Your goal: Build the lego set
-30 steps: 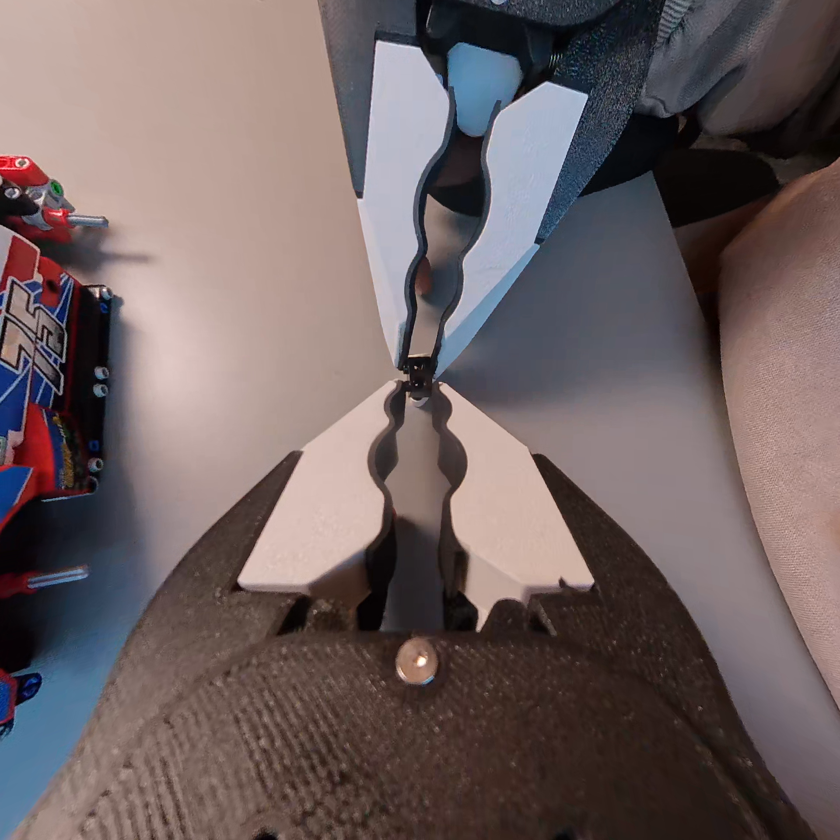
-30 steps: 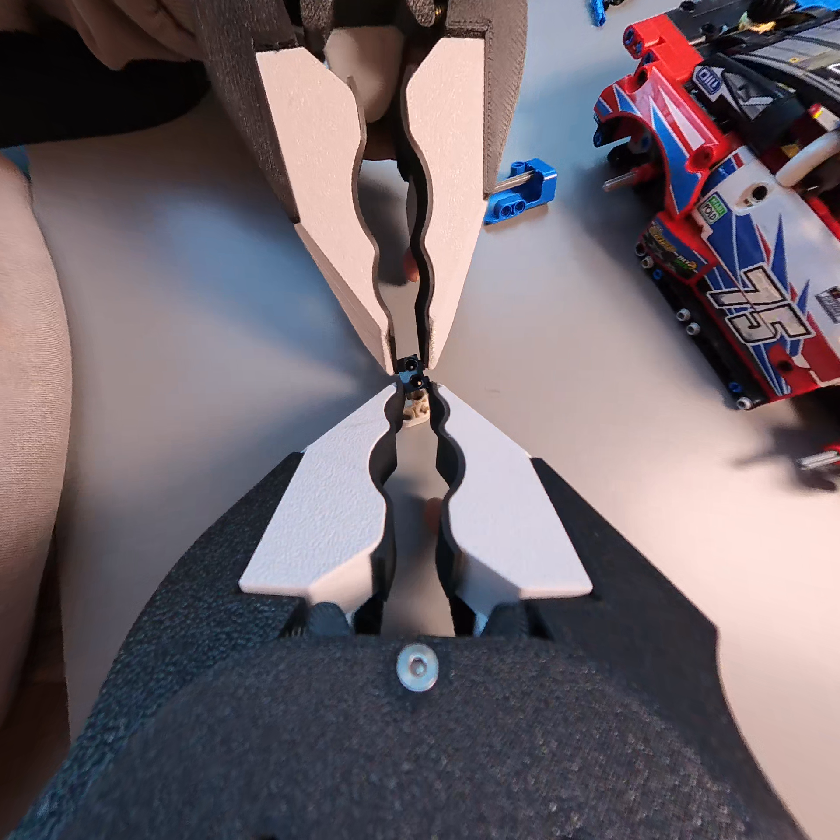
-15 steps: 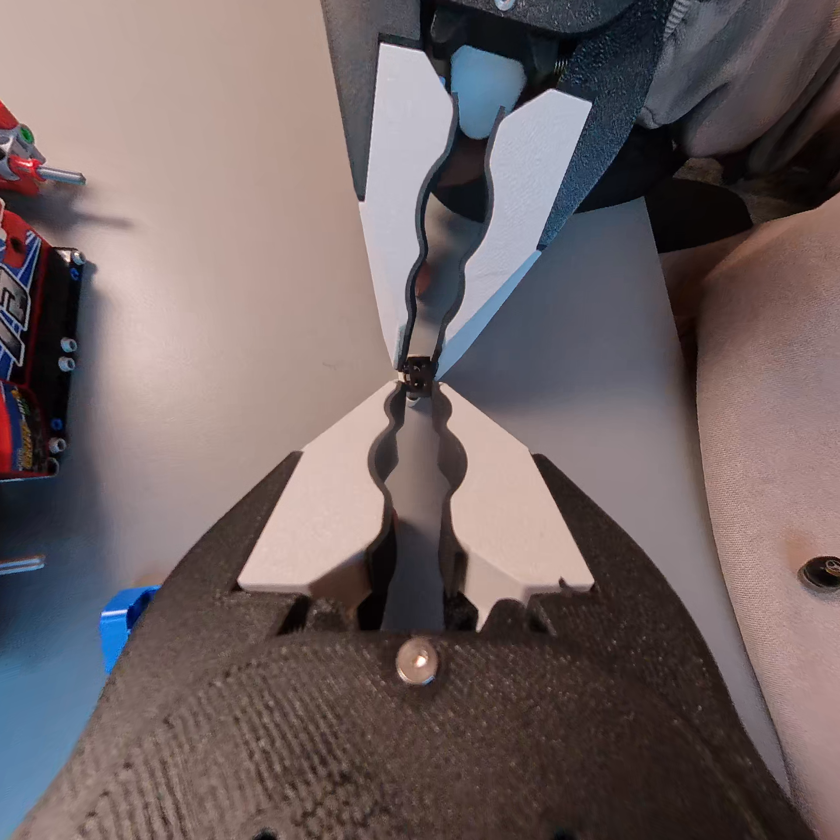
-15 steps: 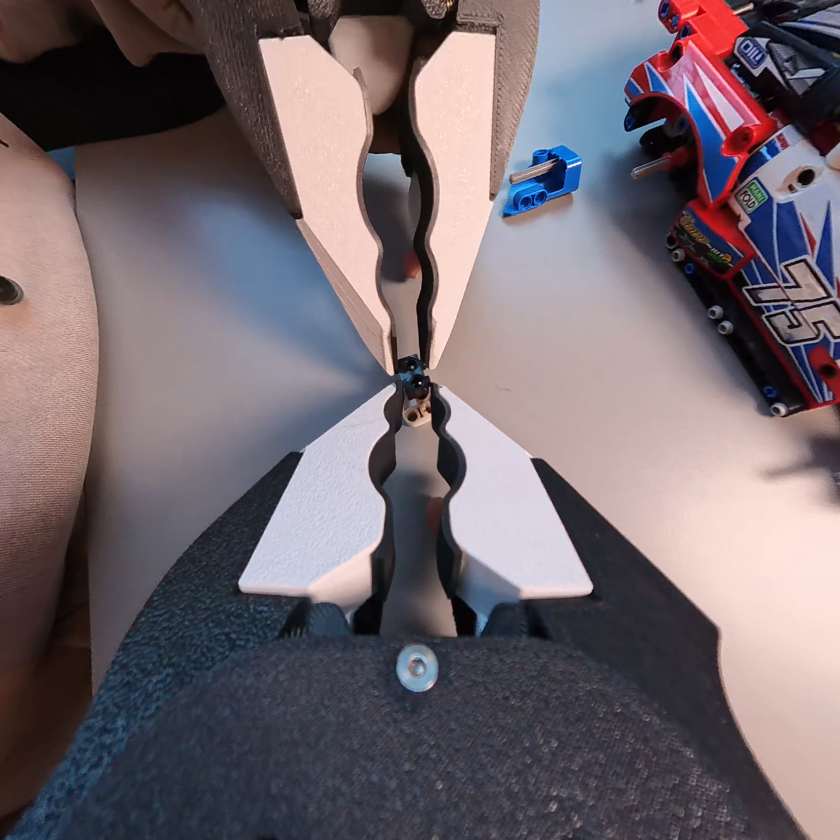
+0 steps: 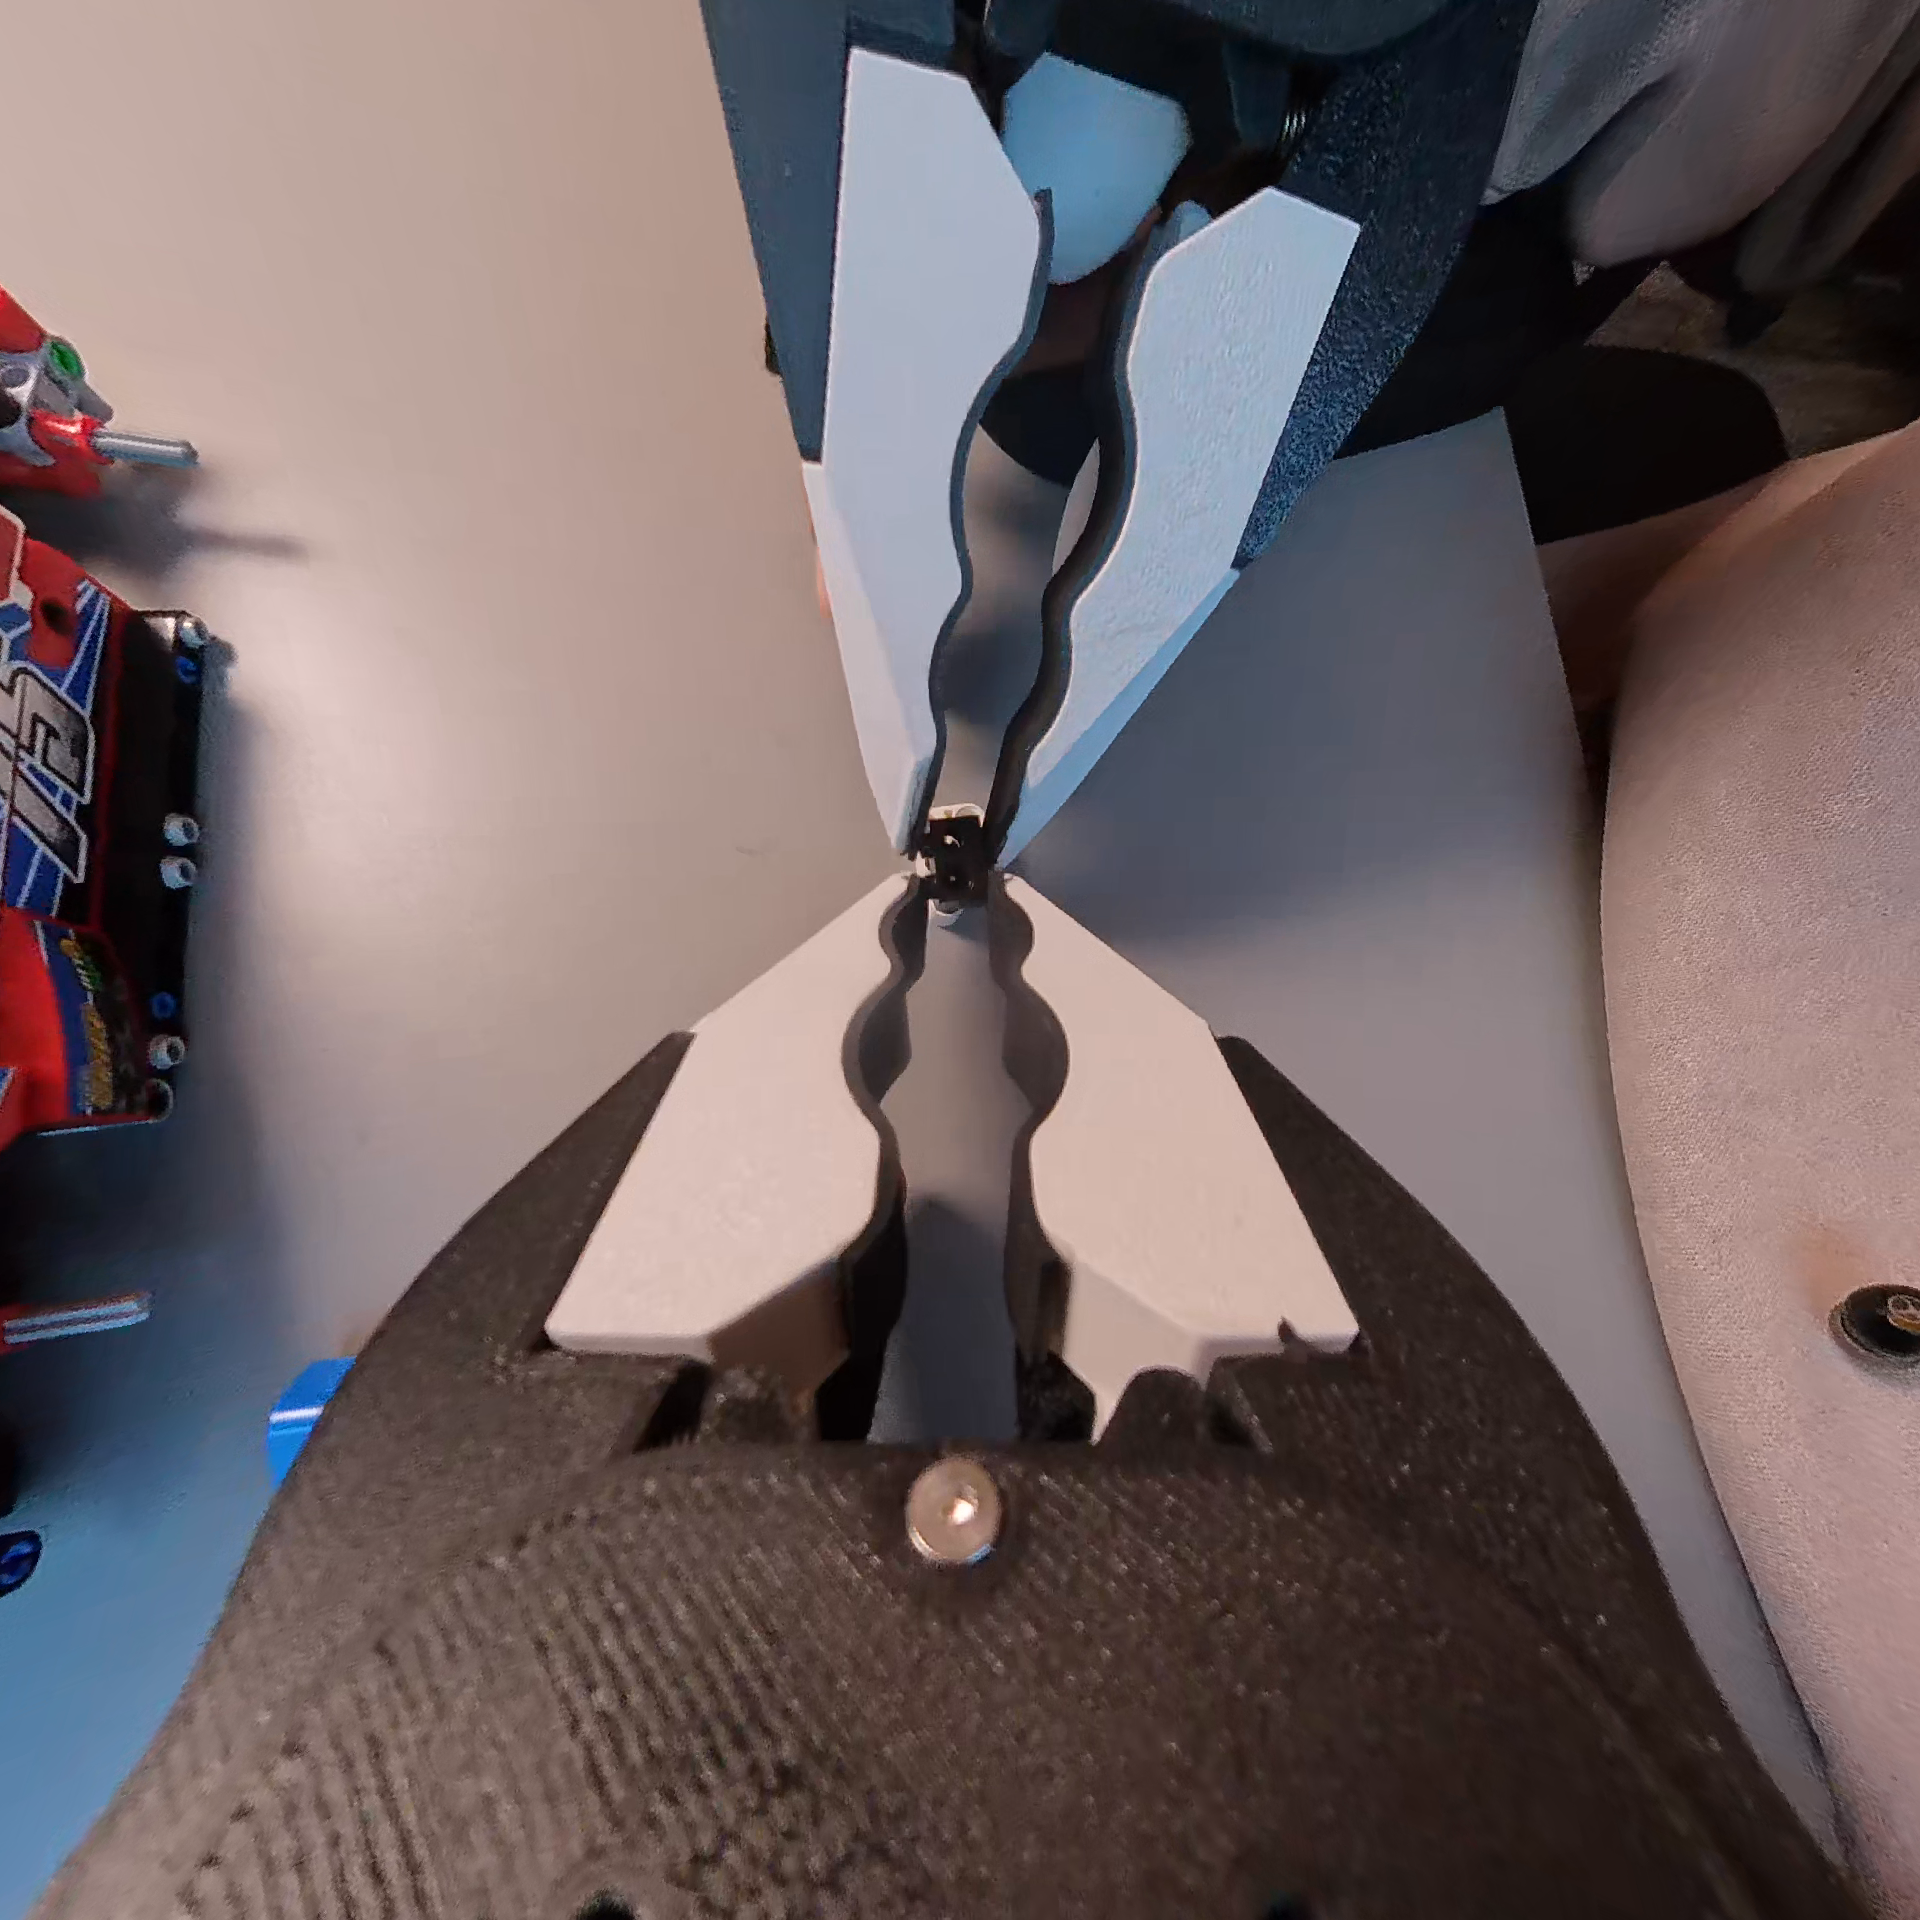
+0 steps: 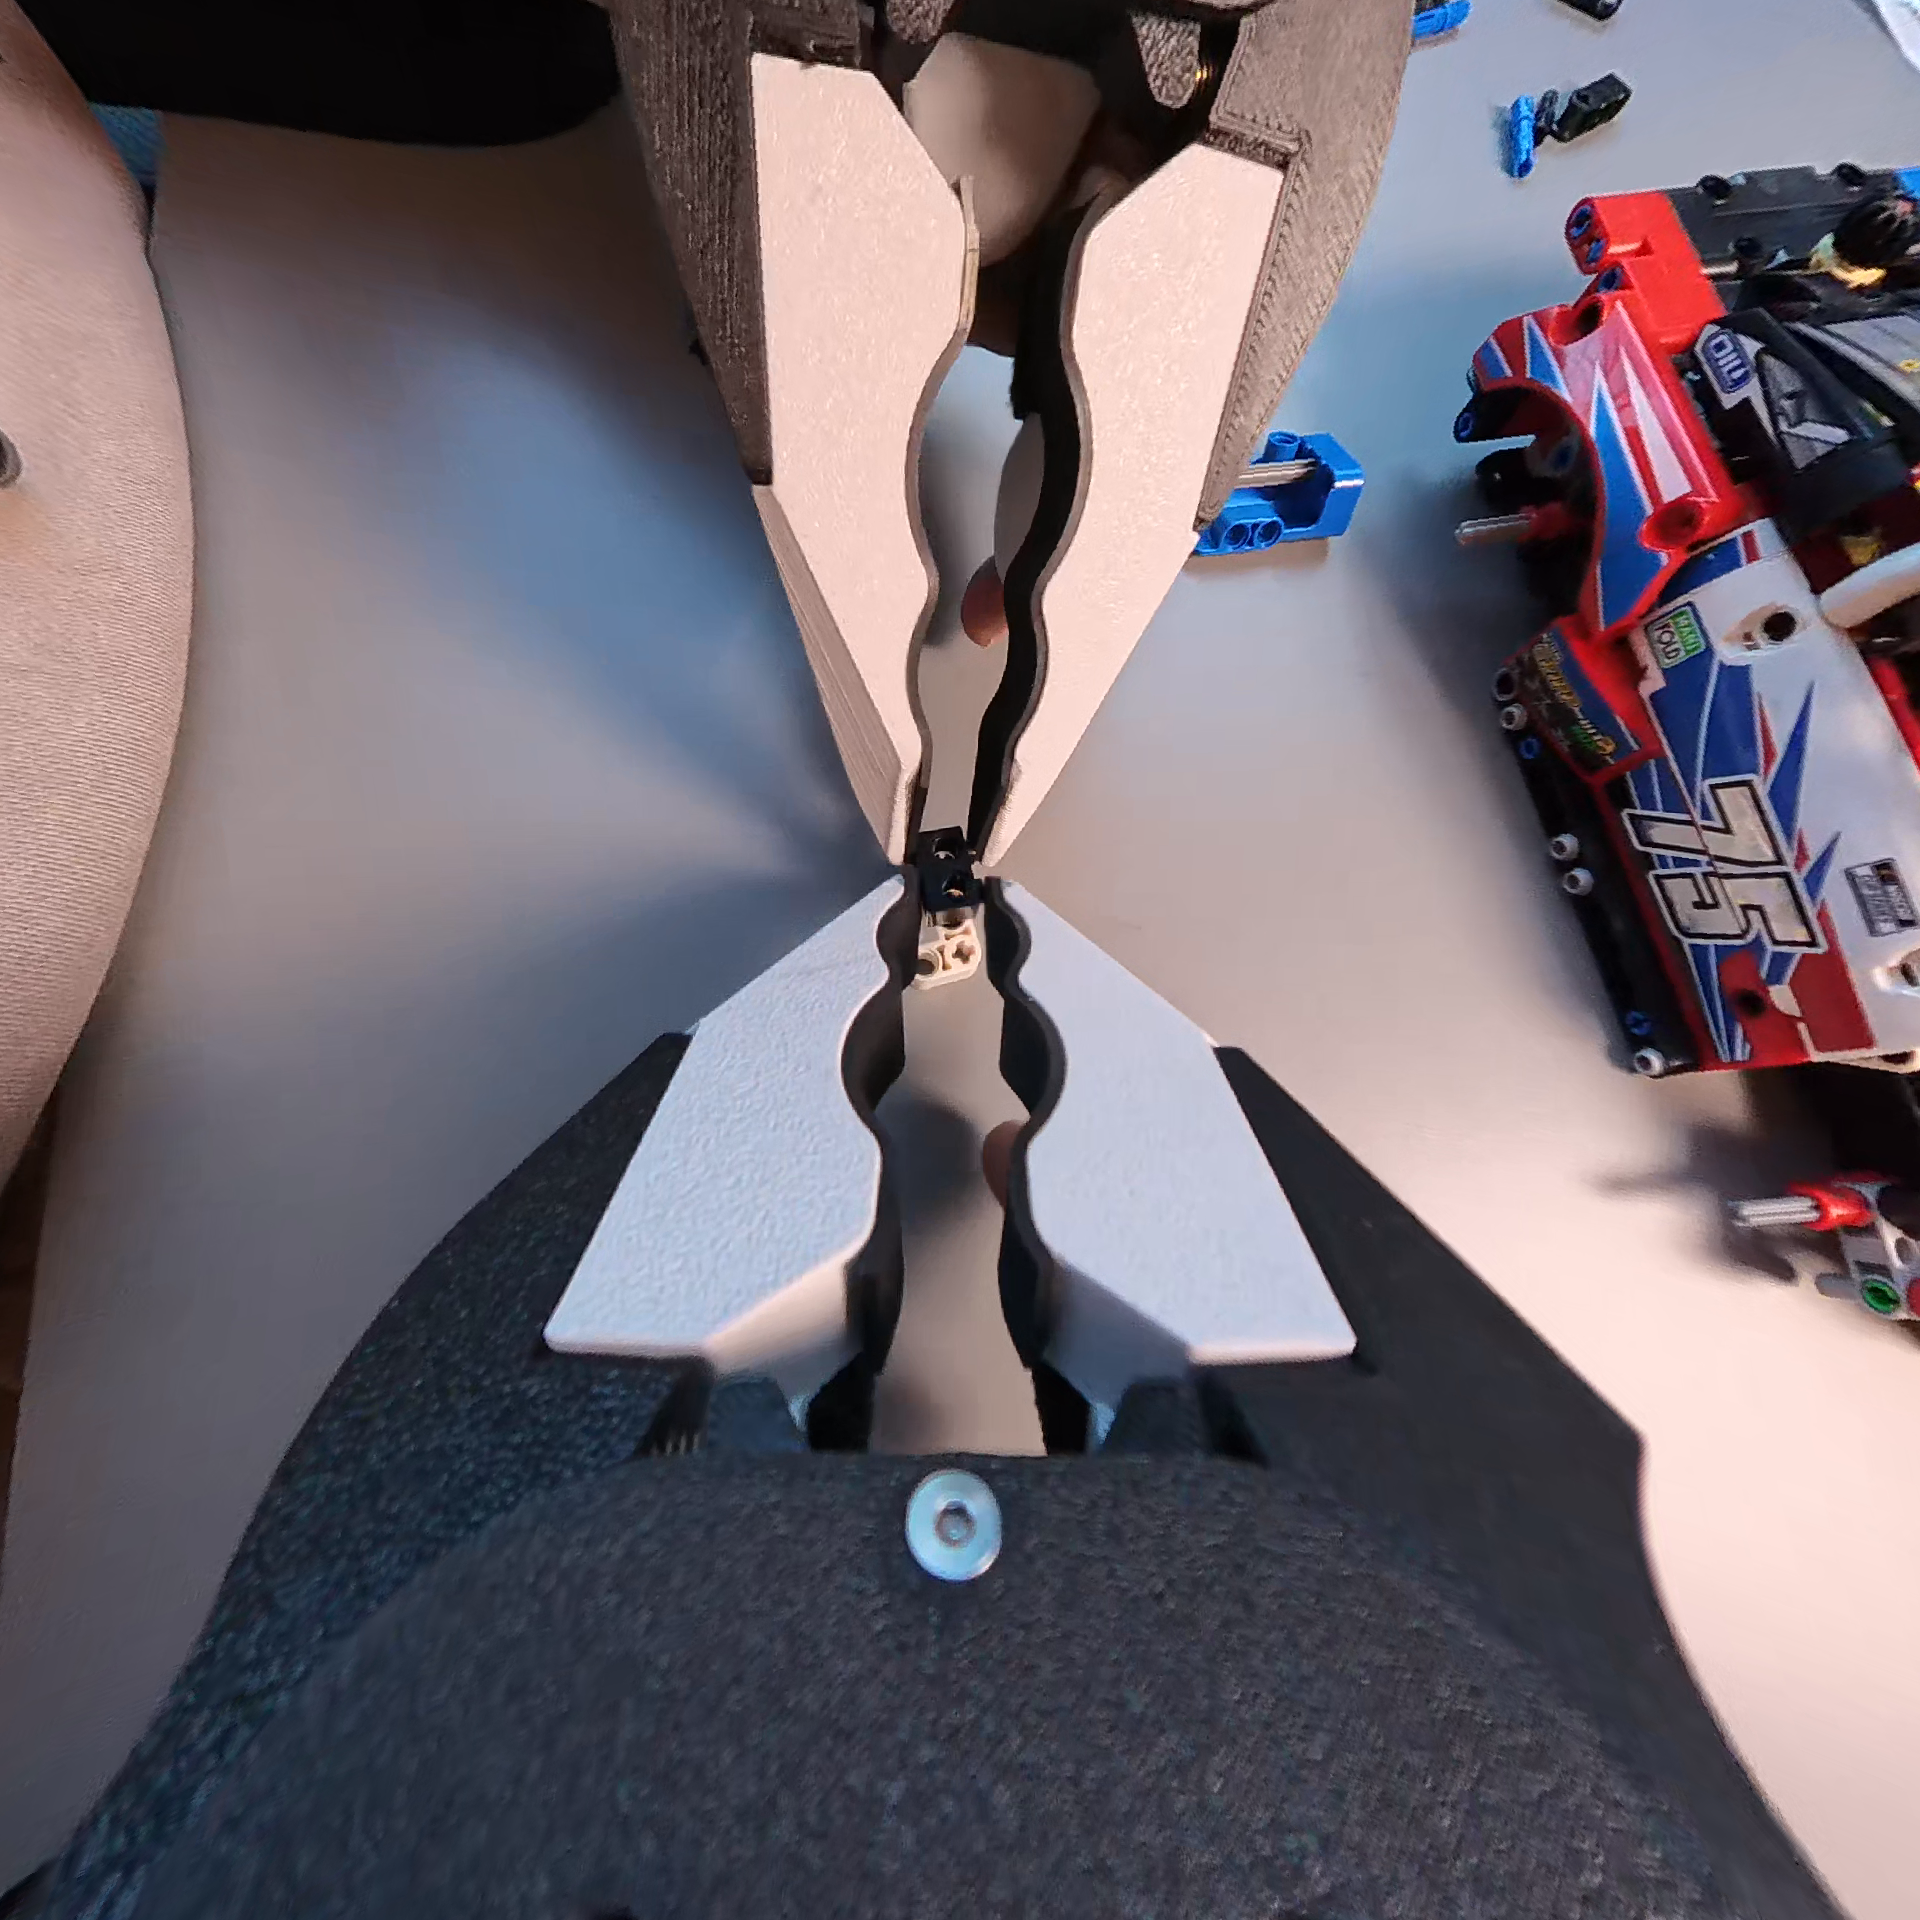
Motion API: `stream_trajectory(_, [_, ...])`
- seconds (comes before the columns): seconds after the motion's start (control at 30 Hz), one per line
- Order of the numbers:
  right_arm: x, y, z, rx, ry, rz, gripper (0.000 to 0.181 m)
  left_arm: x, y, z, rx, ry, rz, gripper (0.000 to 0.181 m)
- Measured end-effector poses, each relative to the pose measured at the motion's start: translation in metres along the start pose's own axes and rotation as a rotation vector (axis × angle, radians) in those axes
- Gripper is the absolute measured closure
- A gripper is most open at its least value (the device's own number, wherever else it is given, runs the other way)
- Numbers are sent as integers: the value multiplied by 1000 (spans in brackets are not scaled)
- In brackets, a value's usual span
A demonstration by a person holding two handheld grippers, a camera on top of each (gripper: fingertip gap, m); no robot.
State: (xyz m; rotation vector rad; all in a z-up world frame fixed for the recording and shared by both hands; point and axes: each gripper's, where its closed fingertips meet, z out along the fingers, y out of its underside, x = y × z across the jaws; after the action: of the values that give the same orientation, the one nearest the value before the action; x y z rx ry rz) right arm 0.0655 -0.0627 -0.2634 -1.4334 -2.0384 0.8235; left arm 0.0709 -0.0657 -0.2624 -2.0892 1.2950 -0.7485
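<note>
Right gripper [image 6: 948, 940] has its tips pinched on a small light-grey lego connector [image 6: 948, 961], which sits between the tips just below frame centre; the left gripper [image 6: 940, 831], coming in from 12 o'clock in the right wrist view, is clamped on a small black lego connector [image 6: 943, 868], and the 2 pcs touch end to end in the narrow gap where the 4 fingertips meet. In the left wrist view the same joint shows reversed: left gripper [image 5: 951, 899] at the bottom, right gripper [image 5: 956, 816] from 12 o'clock, black pc [image 5: 951, 857] between them, w/ only a sliver of grey visible. Cannot tell whether the pcs are fully seated or just abutted. Step in hand, as I read it: mating 2 small connectors into a sub-assembly, held in the air above the grey table [image 6: 468, 623]. Next move prob needs a straight axial push w/ both grips kept firm and aligned, no twist, since the pcs are tiny and could pop out. Further out in the right wrist view: a blue lego piece w/ axle [image 6: 1283, 504] at 1 o'clock, the part-built red-white-blue lego car [image 6: 1714, 727] at 3 o'clock, a loose red/grey axle bit [image 6: 1839, 1231] at 4 o'clock. The car is far from complete, w/ loose parts lying around it.
</note>
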Motion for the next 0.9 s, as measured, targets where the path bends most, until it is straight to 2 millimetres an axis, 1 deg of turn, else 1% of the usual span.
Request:
stream_trajectory(0.27, [0,2,0,8,-52,23,172,0,-1,1,45,-11,-37,172])
stream_trajectory(0.43, [0,2,0,30,-96,31,172,0,-1,1,72,-86,-60,172])
stream_trajectory(0.5, [-1,3,1,28,-101,32,172,0,-1,1,74,-87,-65,172])
stream_trajectory(0.6, [-1,3,0,17,-82,7,173,0,-1,2,66,-91,-30,171])
stream_trajectory(0.7, [-3,3,-1,24,-97,10,173,2,-1,3,87,-80,-30,171])
stream_trajectory(0.87, [-2,4,-1,17,-55,-20,172,3,-1,4,84,-145,51,171])
stream_trajectory(0.9, [-8,7,0,-9,-73,-37,173,5,0,7,77,-135,62,173])
